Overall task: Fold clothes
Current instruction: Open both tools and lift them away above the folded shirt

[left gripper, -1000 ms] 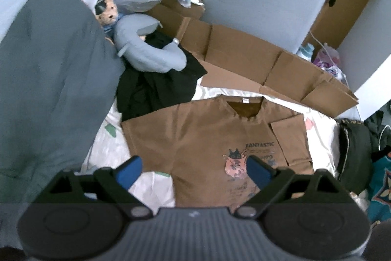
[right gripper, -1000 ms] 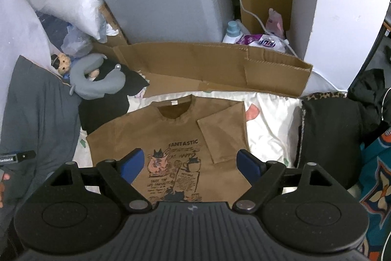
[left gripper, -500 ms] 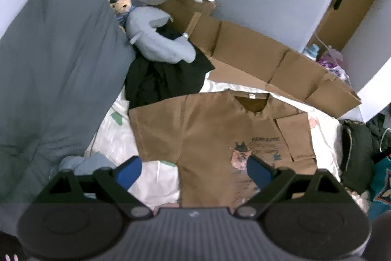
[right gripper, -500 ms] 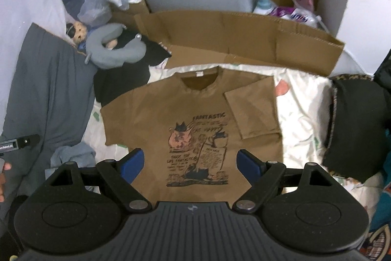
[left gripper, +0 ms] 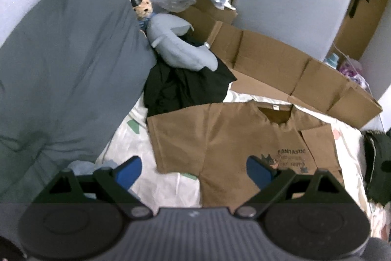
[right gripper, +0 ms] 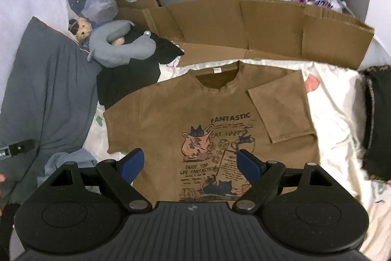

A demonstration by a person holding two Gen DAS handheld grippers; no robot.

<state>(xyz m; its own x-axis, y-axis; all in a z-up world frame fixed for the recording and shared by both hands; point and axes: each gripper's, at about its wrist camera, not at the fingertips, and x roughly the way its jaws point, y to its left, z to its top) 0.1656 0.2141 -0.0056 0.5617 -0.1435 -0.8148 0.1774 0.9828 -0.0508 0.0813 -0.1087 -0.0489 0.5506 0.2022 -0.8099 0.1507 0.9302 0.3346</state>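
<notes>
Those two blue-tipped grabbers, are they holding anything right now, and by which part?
Nothing is held. The left gripper and right gripper both stand open above the brown printed T-shirt, with no cloth between their pads.

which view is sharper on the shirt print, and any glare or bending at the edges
Right wrist view: the brown t-shirt print is crisp, its lettering readable; the white sheet glares at right. Left wrist view: softer, the shirt print smeared. Both views bend at the edges, with black corners.

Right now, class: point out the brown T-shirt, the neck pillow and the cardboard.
T-shirt [right gripper: 161, 119]: right wrist view, plain chest left of the print.
Neck pillow [right gripper: 114, 54]: right wrist view, its curved middle.
Cardboard [right gripper: 273, 26]: right wrist view, upright middle panel.
</notes>
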